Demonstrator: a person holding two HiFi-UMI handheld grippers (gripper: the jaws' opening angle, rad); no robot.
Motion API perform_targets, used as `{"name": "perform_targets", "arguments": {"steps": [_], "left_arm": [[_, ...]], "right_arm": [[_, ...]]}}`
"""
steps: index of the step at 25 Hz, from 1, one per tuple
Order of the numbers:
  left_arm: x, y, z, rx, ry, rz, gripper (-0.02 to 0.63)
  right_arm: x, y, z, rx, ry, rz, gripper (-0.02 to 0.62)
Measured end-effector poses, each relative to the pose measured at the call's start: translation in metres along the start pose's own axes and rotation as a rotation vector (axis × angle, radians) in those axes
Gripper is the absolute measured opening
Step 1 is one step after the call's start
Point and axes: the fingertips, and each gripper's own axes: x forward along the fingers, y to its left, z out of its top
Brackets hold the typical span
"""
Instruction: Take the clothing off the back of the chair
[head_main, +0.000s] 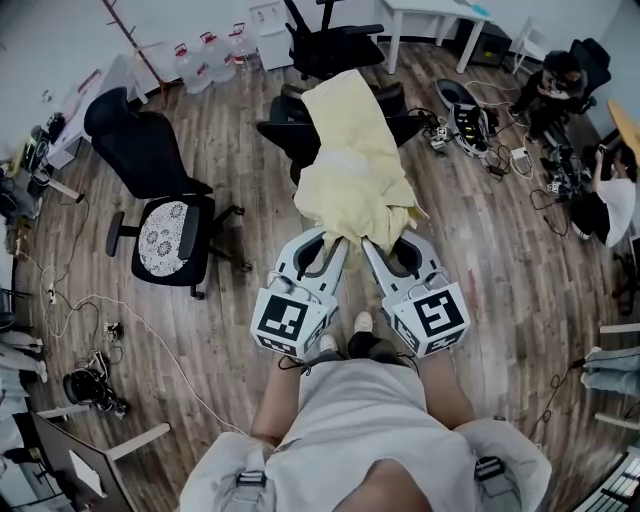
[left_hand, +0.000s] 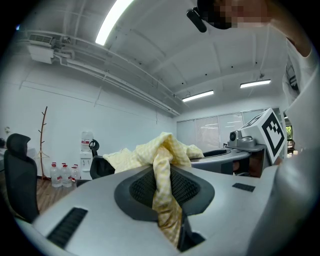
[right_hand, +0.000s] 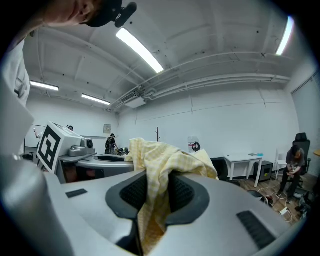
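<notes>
A pale yellow checked garment (head_main: 352, 165) stretches from the back of a black office chair (head_main: 300, 130) toward me. Its near edge is bunched between both grippers. My left gripper (head_main: 332, 240) is shut on one fold of the garment (left_hand: 162, 190), which runs down between its dark pads (left_hand: 190, 187). To its right, my right gripper (head_main: 372, 243) is shut on another fold of the garment (right_hand: 155, 200), pinched between its pads (right_hand: 182, 192). The far end of the cloth still lies over the chair's backrest.
Another black chair (head_main: 160, 200) with a patterned seat stands at the left. Cables trail over the wooden floor (head_main: 240, 290). Water bottles (head_main: 205, 55) and a white desk (head_main: 430, 15) stand at the far wall. Seated people (head_main: 610, 195) and gear crowd the right.
</notes>
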Motion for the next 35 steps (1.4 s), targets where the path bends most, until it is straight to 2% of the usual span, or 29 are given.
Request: {"name": "perform_targets", "arguments": {"steps": [9,35], "left_arm": [[-0.017,-0.004,-0.002,-0.002,-0.007,-0.032,0.071],[-0.050,-0.018,0.000,0.001,-0.009,-0.048,0.071]], "right_arm": [[-0.009,0.015,-0.001,0.009,-0.004,-0.030,0.091],[-0.029,0.042,0.001,0.006,-0.026,-0.029,0.086]]}}
